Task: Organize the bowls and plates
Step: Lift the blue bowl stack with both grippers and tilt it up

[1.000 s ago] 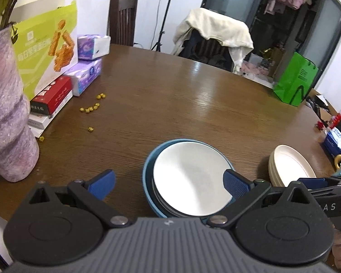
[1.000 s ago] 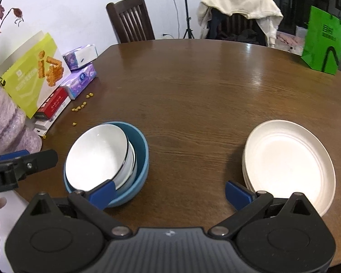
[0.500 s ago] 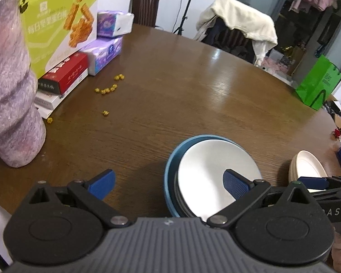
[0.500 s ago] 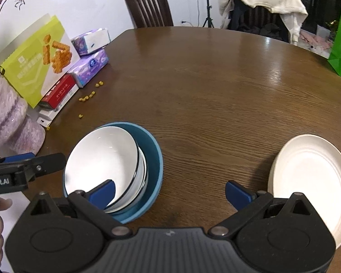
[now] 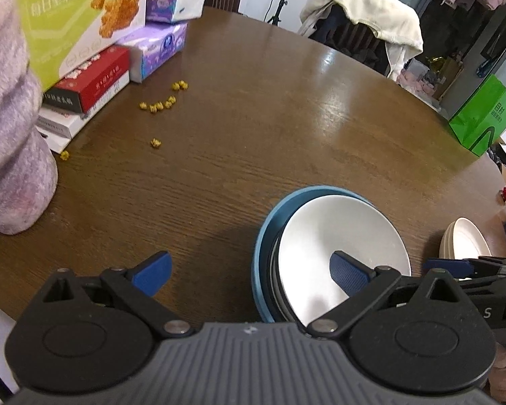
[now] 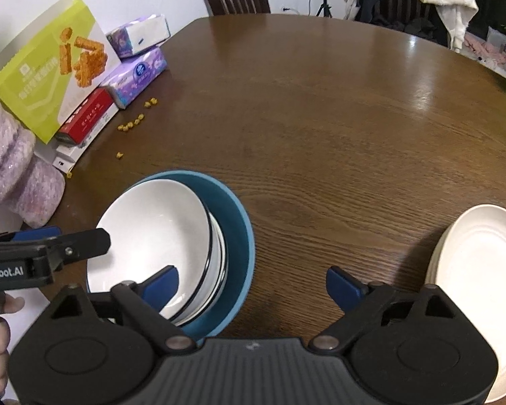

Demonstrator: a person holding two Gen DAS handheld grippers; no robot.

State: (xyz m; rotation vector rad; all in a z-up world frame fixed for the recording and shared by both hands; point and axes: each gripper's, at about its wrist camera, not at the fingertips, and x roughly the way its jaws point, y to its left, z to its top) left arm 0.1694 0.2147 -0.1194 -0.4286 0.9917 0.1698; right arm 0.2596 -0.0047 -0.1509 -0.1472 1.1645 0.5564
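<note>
Both grippers are closing in on the nested bowls, so you are at the approach, not yet the grasp.

Left wrist view: your left gripper (image 5: pixel 249 270) stands wide and empty, astride the near-left rim of the glossy white ceramic bowl (image 5: pixel 340 239) nested in the deep blue bowl (image 5: pixel 260 236) on the brown wooden table (image 5: pixel 253 118). Next, lower over one rim.

Right wrist view: your right gripper (image 6: pixel 253 283) has its jaws closing with nothing gripped, straddling the blue bowl's right rim; the cream plate stack (image 6: pixel 479 263) sits well apart.
</note>
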